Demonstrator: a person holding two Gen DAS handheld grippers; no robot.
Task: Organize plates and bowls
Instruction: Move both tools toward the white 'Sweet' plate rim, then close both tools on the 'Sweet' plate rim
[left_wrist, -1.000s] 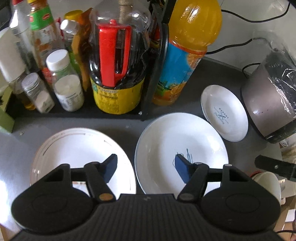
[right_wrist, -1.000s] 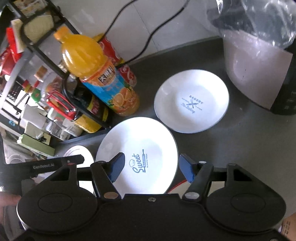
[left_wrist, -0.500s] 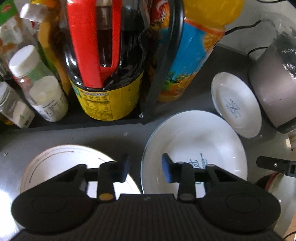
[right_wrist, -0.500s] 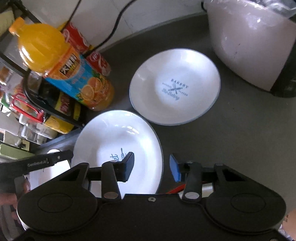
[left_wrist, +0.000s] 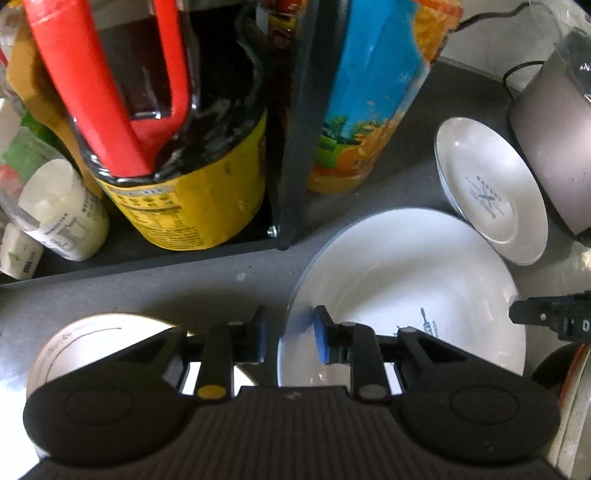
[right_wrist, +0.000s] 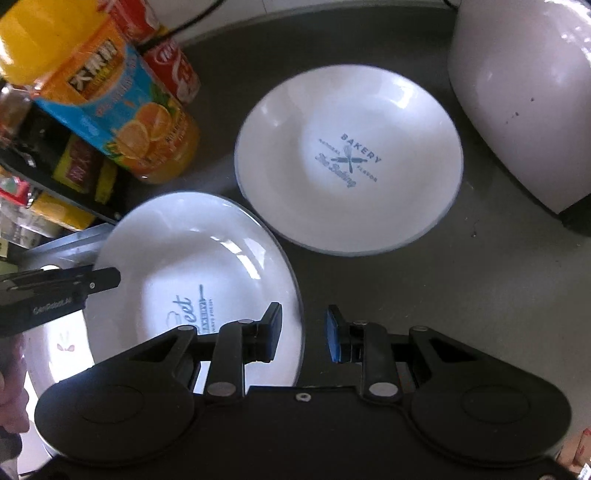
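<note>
The left gripper (left_wrist: 289, 339) is straddling the near-left rim of the large white plate (left_wrist: 406, 280), fingers narrowly apart, neither pad visibly touching; the right gripper (right_wrist: 303, 334) is bracketing the same plate's (right_wrist: 192, 258) opposite rim, fingers likewise parted, contact not discernible. The plate is lying on the dark counter (right_wrist: 461, 280), beside the orange juice bottle (right_wrist: 110, 110); the smaller bakery bowl (right_wrist: 349, 158) is sitting just beyond it, near the grey appliance (right_wrist: 524, 92); a third white dish (left_wrist: 92, 343) is resting left of the plate.
</note>
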